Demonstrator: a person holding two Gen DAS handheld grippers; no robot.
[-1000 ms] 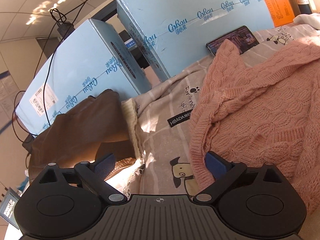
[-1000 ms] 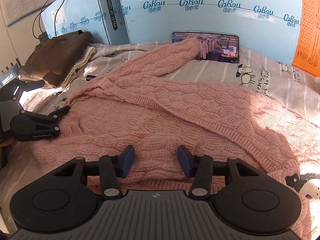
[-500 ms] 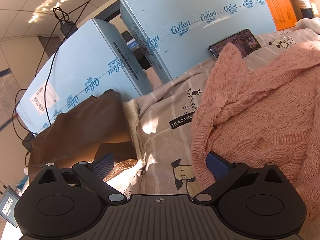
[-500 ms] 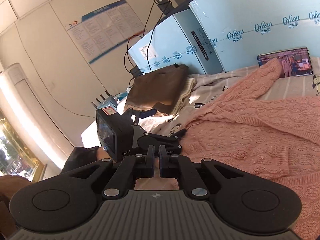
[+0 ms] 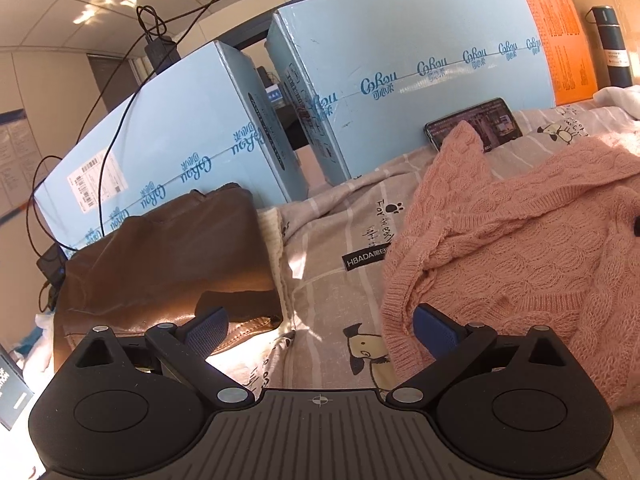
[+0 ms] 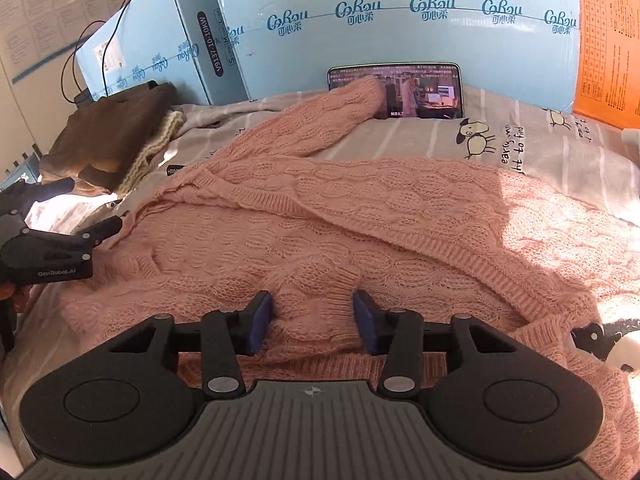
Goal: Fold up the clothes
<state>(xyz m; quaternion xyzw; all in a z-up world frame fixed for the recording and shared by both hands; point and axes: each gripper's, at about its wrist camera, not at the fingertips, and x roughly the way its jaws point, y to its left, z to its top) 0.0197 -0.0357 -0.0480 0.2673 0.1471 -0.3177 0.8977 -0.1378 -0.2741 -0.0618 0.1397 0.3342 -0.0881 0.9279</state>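
Sweater: a pink cable-knit sweater (image 6: 320, 216) lies spread across the bed sheet (image 6: 532, 152), a grey striped one printed with cartoon dogs; one sleeve (image 6: 320, 120) stretches toward the back, its cuff resting against the phone.
Left gripper: the left gripper (image 5: 320, 326) has its jaws spread wide and holds nothing; its right blue pad (image 5: 434, 328) sits just at the sweater's ribbed edge, and from here I cannot tell whether it touches the knit.
Right gripper: the right gripper (image 6: 314, 320) hovers low over the sweater's near hem, jaws parted to a middling gap with pink knit showing between them, nothing clamped.
Phone: a phone (image 6: 420, 88) leans lit against the blue cartons.
Cartons: two pale blue cartons (image 5: 400, 92) stand along the back, an orange box (image 5: 560, 40) beside them.
Side pile: a brown garment (image 5: 160, 252) sits folded on something cream-knit at the left of the bed, well apart from the sweater.
Bottle: a dark flask (image 5: 612, 48) stands at the far right.
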